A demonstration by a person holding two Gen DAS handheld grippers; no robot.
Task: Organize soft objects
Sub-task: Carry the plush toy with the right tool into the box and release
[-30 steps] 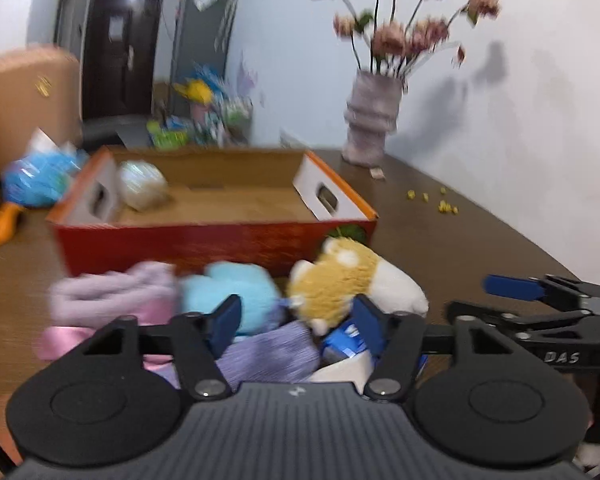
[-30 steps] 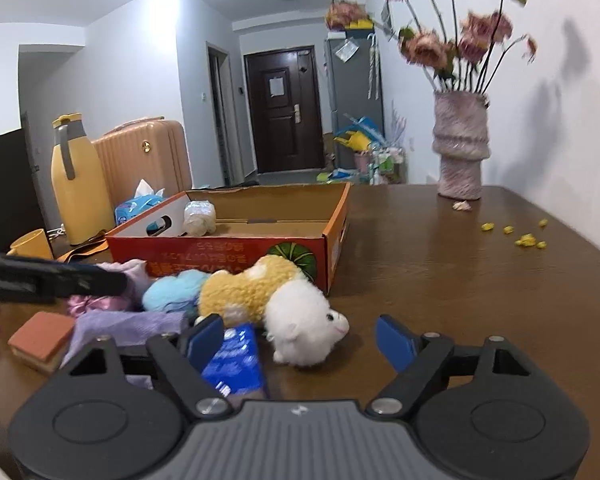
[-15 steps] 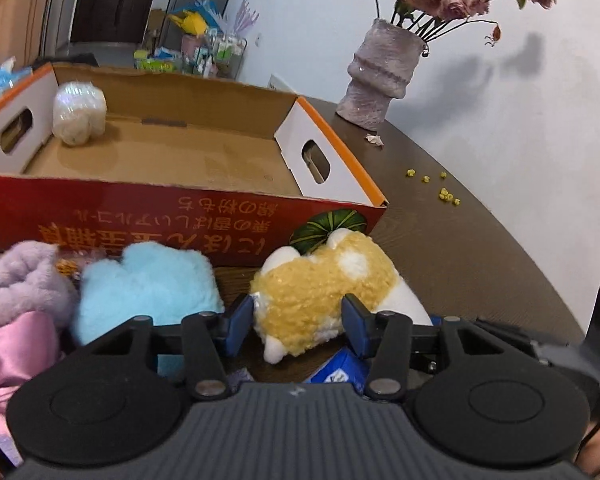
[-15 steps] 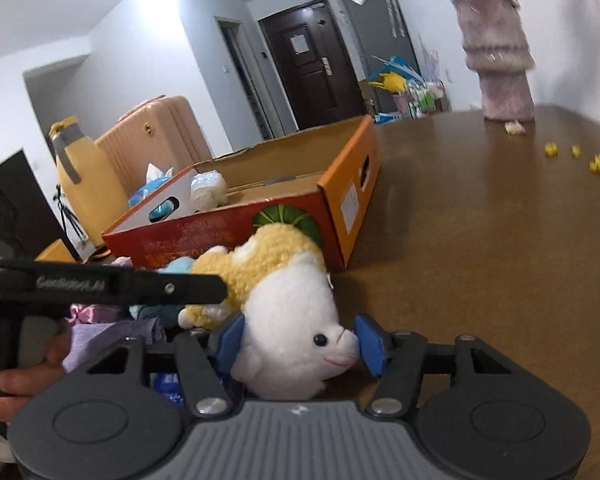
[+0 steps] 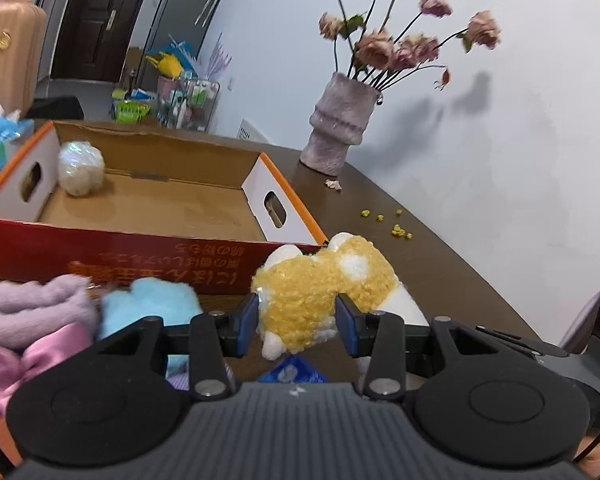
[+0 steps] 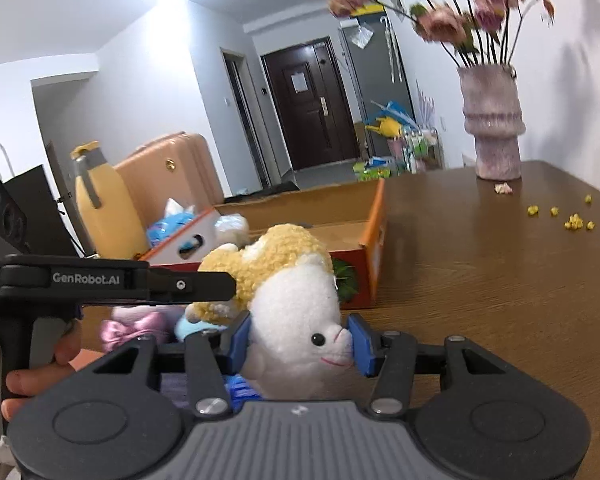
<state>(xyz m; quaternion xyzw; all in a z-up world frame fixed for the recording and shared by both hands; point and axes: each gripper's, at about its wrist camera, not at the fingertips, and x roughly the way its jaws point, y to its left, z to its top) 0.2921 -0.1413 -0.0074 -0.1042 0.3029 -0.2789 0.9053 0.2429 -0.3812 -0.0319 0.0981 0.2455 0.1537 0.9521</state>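
Left wrist view: the left hand-held gripper (image 5: 296, 322) pinches the yellow end of the yellow-and-white plush toy (image 5: 324, 292); the right hand-held gripper (image 6: 298, 338) pinches its white head. The toy's long axis spans both, just in front of the orange cardboard box (image 5: 112, 254), which lies ahead and leftward.

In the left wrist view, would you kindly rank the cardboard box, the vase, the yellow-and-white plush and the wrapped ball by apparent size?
1. cardboard box
2. yellow-and-white plush, enlarged by nearness
3. vase
4. wrapped ball
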